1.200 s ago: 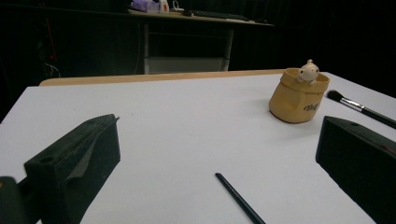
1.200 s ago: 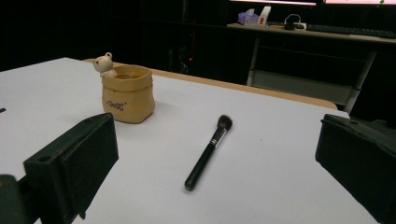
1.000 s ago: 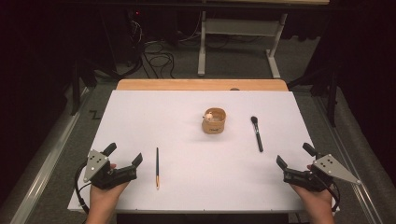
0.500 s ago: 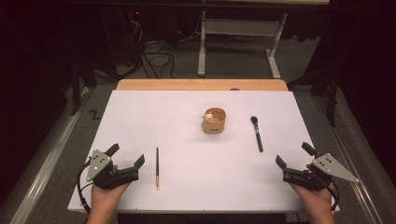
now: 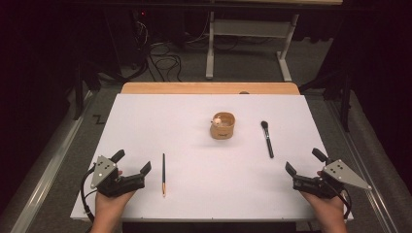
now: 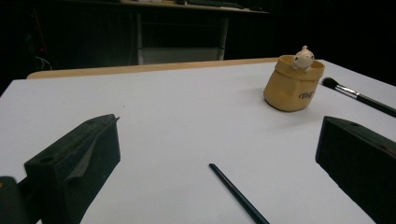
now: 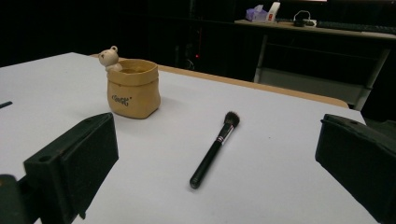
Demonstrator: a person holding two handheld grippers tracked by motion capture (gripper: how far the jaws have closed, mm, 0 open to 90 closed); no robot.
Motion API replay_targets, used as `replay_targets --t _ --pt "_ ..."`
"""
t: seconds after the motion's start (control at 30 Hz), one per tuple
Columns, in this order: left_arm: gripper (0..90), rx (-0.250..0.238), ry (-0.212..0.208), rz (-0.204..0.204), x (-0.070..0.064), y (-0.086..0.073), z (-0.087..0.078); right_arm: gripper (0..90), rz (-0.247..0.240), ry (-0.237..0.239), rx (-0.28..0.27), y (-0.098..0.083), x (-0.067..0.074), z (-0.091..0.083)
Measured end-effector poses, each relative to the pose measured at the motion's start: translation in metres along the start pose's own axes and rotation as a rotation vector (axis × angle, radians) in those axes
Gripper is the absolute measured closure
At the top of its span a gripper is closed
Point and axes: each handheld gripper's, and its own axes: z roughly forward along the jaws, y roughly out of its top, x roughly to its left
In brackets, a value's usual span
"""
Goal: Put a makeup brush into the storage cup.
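Observation:
A tan sack-shaped pot (image 5: 223, 125) (image 6: 293, 84) (image 7: 133, 87) with a small bear figure on its rim stands near the middle of the white table (image 5: 194, 121). A black makeup brush (image 5: 266, 138) (image 7: 215, 148) (image 6: 359, 96) lies to its right. A thin dark paintbrush (image 5: 163, 174) (image 6: 238, 193) lies near the front left. My left gripper (image 5: 131, 162) (image 6: 215, 163) rests open at the front left corner, just left of the paintbrush. My right gripper (image 5: 305, 161) (image 7: 217, 163) rests open at the front right, nearer me than the makeup brush. Neither holds anything.
A wooden strip (image 5: 209, 88) runs along the table's far edge. Beyond it stand white desk legs (image 5: 210, 48) and cables (image 5: 160, 58) on a grey floor. A far desk carries a tissue box (image 7: 256, 13) in the right gripper view.
The left gripper has shifted very slightly; everything else stays put.

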Motion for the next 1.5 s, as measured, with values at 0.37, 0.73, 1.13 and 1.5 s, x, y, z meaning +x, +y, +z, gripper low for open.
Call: replay_targets --t 0.37,0.73,1.13,1.5 --pt "0.7 -0.01 0.014 -0.016 0.003 0.0 0.0 0.1 0.002 -0.008 0.014 -0.003 -0.004 0.003" --pt "0.5 0.021 0.028 -0.029 0.007 0.003 -0.001 0.1 0.002 0.003 0.039 -0.006 -0.002 0.006" --pt "0.6 0.116 0.047 -0.039 0.013 0.004 0.002 0.1 -0.018 0.001 0.05 -0.008 0.0 0.008" --pt "0.5 0.168 0.072 -0.013 0.013 0.002 0.008 0.1 -0.019 0.015 0.06 -0.006 0.003 0.011"
